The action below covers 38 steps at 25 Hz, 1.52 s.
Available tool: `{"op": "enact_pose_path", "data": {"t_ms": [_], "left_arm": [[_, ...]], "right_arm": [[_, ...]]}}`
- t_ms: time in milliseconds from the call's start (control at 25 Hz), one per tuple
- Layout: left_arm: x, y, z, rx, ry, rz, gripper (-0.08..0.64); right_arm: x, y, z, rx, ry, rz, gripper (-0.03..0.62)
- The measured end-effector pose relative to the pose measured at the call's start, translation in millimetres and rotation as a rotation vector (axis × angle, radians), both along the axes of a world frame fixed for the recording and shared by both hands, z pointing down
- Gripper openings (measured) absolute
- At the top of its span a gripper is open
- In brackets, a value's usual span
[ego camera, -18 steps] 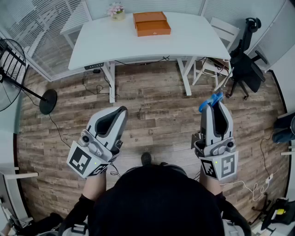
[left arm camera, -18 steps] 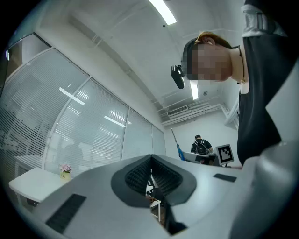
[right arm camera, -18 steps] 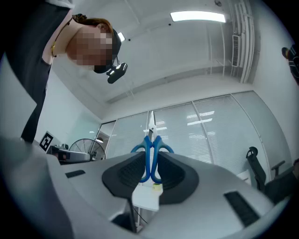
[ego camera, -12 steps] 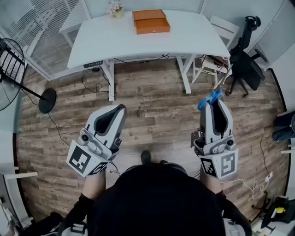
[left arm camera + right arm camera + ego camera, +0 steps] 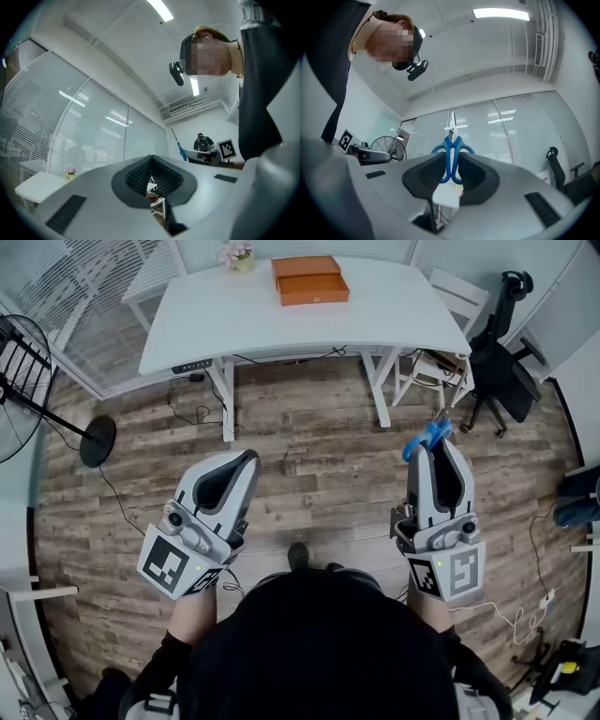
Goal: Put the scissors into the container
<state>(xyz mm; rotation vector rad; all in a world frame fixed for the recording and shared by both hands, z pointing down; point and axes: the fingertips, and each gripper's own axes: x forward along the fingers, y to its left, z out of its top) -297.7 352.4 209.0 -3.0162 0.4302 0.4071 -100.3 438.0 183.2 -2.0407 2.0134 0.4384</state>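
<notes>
- Now our right gripper clamps the blue scissors by their handles, well short of the orange container.
- Our left gripper sits closed, apparently empty.
- Light, stiff, slick, we judge; handles grip best.

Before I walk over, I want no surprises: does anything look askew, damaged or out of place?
Nothing stands out. The right claw grips the scissors by their blue handles, blades poking out past it; the orange container sits on the white desk, nothing spilled.

Open floor up to table with container
</notes>
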Motion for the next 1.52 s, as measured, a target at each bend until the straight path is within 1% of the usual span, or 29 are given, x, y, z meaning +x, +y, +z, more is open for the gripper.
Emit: {"op": "enact_pose_path", "data": {"t_ms": [160, 400, 680, 880, 1000, 1120, 1280, 1520], "left_arm": [[-3, -1, 1, -0.004, -0.005, 0.001, 0.012], [-14, -2, 0, -0.003, -0.002, -0.001, 0.012], [-25, -5, 8, 0.004, -0.023, 0.004, 0.012], [-23, -3, 14, -0.017, -0.020, 0.021, 0.012], [-22, -2, 17, -0.010, -0.032, 0.018, 0.012], [-19, -5, 20, -0.001, -0.049, 0.012, 0.012], [-16, -12, 20, -0.005, -0.049, 0.008, 0.012], [0, -31, 16, 0.005, -0.049, 0.003, 0.012]], "right_arm": [[-4, -3, 0, -0.005, 0.003, -0.003, 0.087], [-10, -3, 0, 0.008, -0.043, -0.007, 0.089], [-18, 1, -2, 0.010, -0.024, 0.028, 0.089], [-13, 8, 0, -0.011, -0.013, 0.060, 0.089], [-11, 8, 2, -0.015, -0.020, 0.066, 0.089], [-11, 4, 8, -0.028, -0.017, 0.063, 0.089], [-9, -6, 11, -0.030, -0.026, 0.046, 0.089], [6, -27, 7, -0.014, -0.026, 0.031, 0.089]]}}
